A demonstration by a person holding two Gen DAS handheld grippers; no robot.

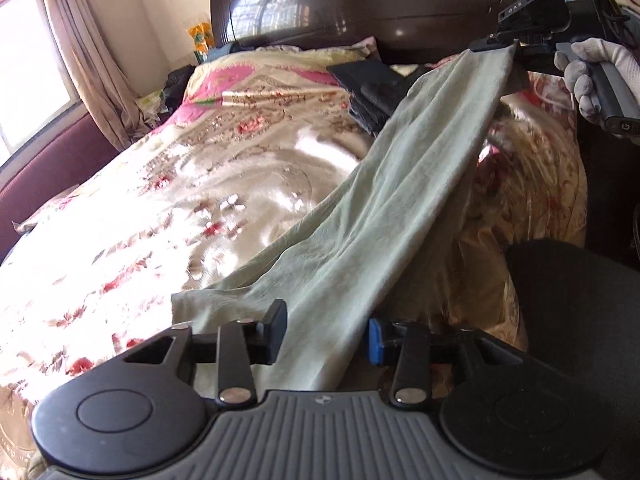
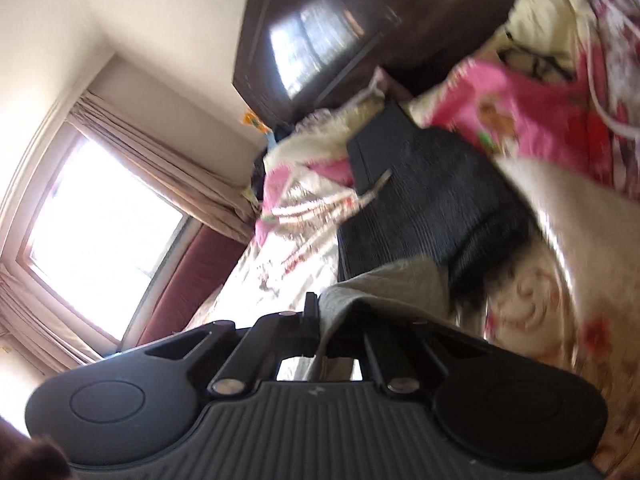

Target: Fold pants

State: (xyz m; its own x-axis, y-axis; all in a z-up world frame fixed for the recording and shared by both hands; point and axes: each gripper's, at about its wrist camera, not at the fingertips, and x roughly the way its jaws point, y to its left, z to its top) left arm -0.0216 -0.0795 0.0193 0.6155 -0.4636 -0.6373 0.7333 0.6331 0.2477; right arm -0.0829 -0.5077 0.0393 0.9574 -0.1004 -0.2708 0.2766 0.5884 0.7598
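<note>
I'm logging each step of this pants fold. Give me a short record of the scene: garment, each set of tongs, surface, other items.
garment: pale green pants, one end lifted, the rest draped on the bed
right tongs: shut on the raised end
left tongs: open, cloth between the pads
surface: floral bedspread
other items: dark folded clothes near the headboard

Your left gripper (image 1: 326, 334) is black with one blue pad; a white knit glove (image 1: 600, 64) covers your right hand.
</note>
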